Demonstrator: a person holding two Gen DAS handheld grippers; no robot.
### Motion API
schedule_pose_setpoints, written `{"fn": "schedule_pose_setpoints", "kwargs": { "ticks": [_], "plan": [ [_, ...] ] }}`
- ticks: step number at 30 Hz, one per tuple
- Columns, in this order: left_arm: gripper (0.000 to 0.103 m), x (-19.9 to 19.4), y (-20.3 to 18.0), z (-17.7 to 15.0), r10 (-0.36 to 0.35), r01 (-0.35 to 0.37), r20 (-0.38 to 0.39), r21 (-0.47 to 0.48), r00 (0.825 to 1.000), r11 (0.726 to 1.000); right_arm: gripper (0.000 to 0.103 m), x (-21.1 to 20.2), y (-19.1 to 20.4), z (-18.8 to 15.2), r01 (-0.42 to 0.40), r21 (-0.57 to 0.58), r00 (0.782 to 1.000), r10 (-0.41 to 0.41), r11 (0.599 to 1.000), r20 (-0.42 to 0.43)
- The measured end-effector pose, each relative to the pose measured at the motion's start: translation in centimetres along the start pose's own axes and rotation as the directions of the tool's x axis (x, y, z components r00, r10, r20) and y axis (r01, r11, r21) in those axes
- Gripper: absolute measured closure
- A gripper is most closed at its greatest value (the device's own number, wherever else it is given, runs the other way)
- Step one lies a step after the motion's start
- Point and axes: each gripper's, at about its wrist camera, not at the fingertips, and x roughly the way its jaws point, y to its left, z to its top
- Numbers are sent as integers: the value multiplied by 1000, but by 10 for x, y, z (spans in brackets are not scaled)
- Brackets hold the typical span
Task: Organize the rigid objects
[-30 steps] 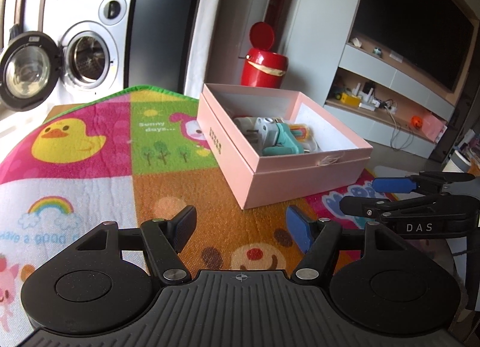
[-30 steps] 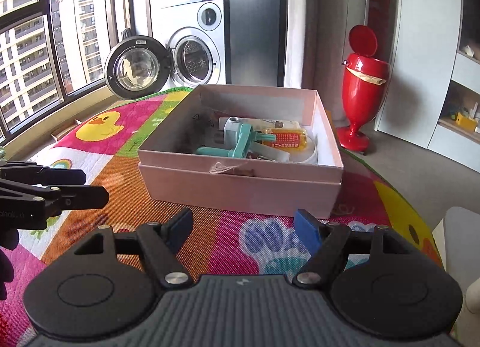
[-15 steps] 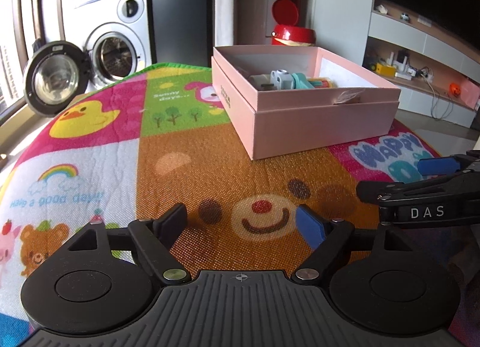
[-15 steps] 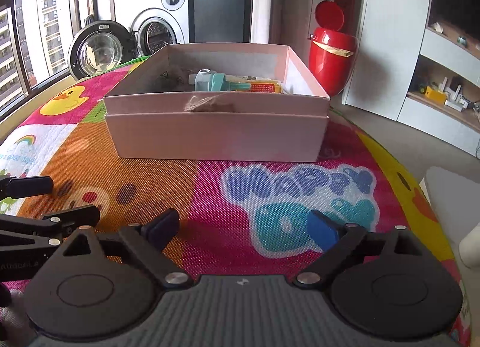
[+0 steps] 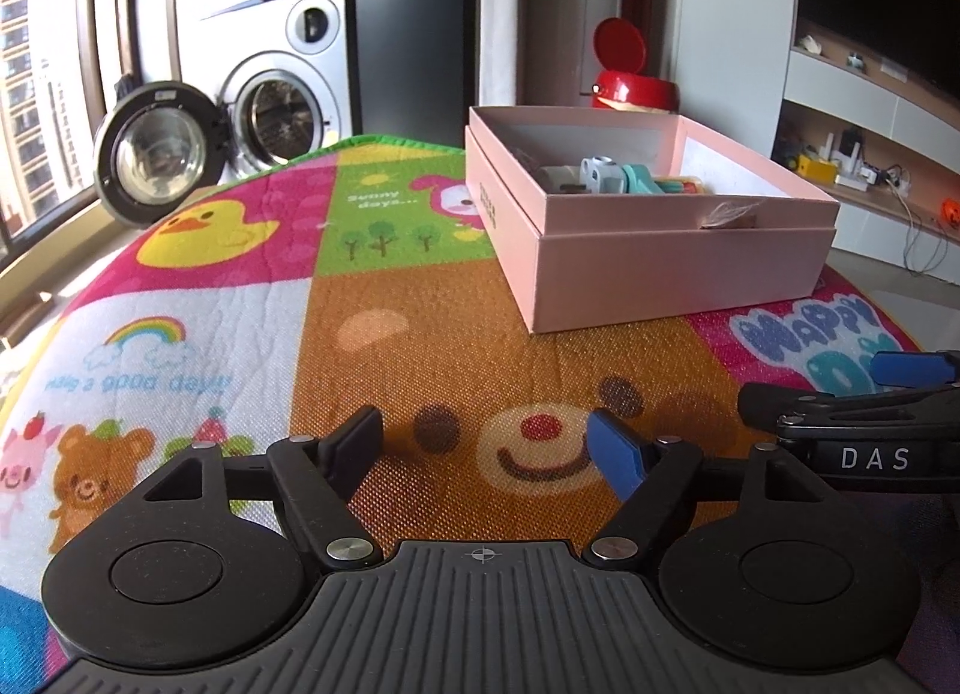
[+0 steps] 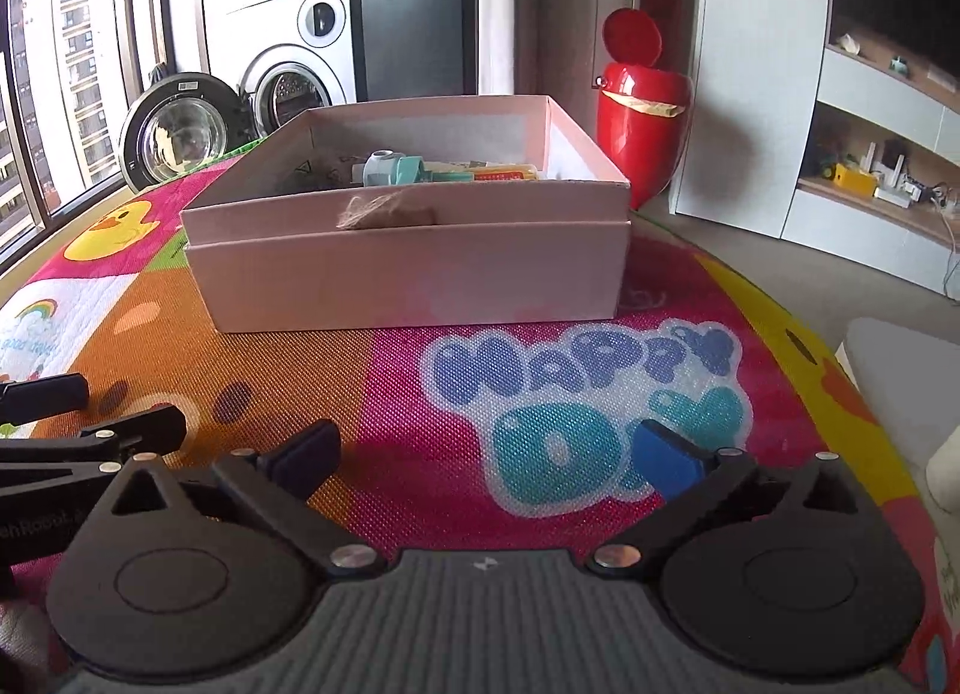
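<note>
- While both my grippers hang low over the mat [image 5: 252, 322], one pink box [image 5: 654, 262] sits on it ahead of them, well apart from my fingers.
- From my left gripper [image 5: 486, 442] the box lies ahead and to the right, long axis running away toward the red bin [image 5: 633, 84], one corner turned toward me.
- From my right gripper [image 6: 486, 451] its long front wall faces me almost square.
- Inside I count one grey-white piece [image 6: 379, 165], one teal piece [image 6: 414, 168] and one orange-yellow piece [image 6: 504, 173], lying roughly along the box's length; more may be hidden.
- My left fingers have just been opening and stand spread, nothing between them.
- My right fingers have likewise just been opening, spread wide over bare mat.
</note>
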Motion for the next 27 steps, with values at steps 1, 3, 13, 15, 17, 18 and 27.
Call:
{"fn": "schedule_pose_setpoints", "kwargs": {
  "ticks": [1,3,13,15,17,18,27],
  "plan": [
    [21,0,1,0,-1,1,0,-3,1000,1000,0,0,0,0,0,0,1000,0,1000,1],
    [21,1,0,0,0,0,0,-4,1000,1000,0,-1,0,0,2,-2,1000,-2,1000,1],
    [20,3,0,0,5,-5,0,-1,1000,1000,0,-1,1,-1,2,-1,1000,-2,1000,1],
    [20,3,0,0,5,-5,0,-1,1000,1000,0,-1,1,-1,2,-2,1000,-2,1000,1],
    [20,3,1,0,1,-1,0,-4,1000,1000,0,-1,1,-1,2,-1,1000,-2,1000,1],
    [20,3,1,0,0,0,1,-4,1000,1000,0,-1,1,-1,2,-1,1000,-2,1000,1],
    [20,3,1,-1,1,-1,1,-3,1000,1000,0,-1,1,-1,2,-1,1000,-2,1000,1]
  ]
}}
